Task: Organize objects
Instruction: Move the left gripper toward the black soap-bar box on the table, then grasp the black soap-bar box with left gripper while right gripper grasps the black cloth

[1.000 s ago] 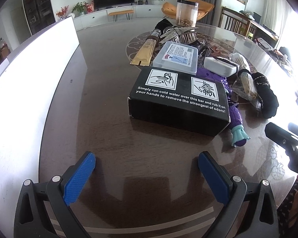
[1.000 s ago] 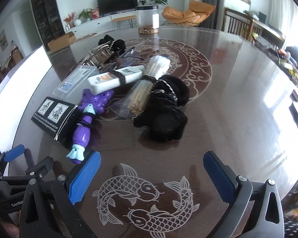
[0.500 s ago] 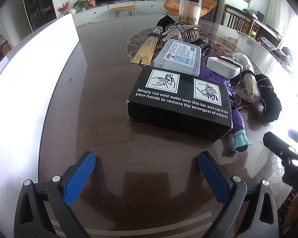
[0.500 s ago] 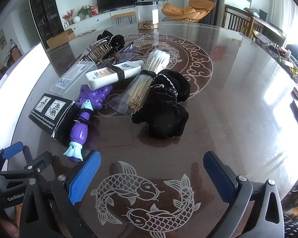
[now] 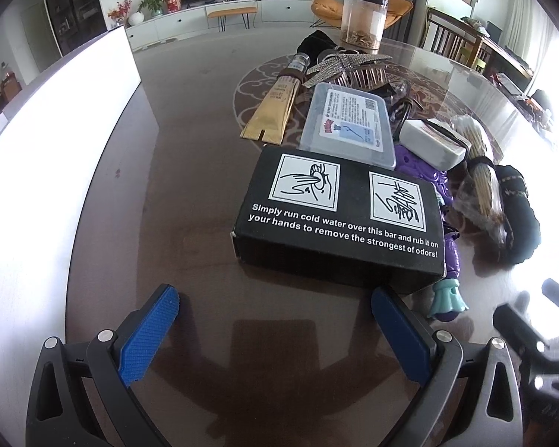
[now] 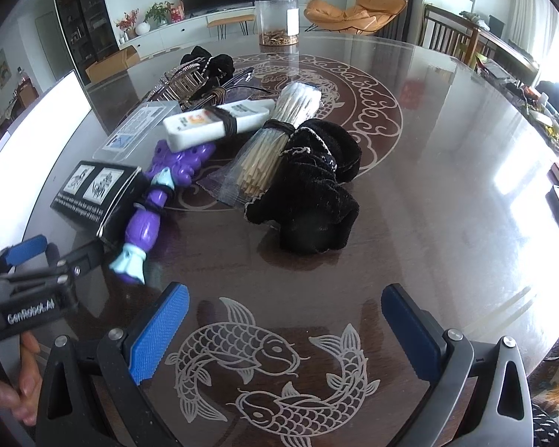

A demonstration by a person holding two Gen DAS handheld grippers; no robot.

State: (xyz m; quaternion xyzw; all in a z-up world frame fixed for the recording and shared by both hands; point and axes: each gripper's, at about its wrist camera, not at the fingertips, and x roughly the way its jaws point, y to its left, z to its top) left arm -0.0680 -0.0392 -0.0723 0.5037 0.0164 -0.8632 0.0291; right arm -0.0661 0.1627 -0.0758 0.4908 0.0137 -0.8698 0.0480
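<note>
Your left gripper (image 5: 275,320) is spread wide and empty; the black odor-bar box (image 5: 339,216) sits just ahead, long side crosswise, so it's closer than your right gripper (image 6: 283,320), also wide.

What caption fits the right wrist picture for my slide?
Open right gripper hovering over fish patterns, facing black socks and a purple toy.

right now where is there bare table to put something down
Free: the dark strip between the white panel and the black box; the wide glossy stretch right of the black socks; the fish inlay before the right gripper. Crowded: the centre, where purple toy, toothpick bundle and clear case touch or overlap.
</note>
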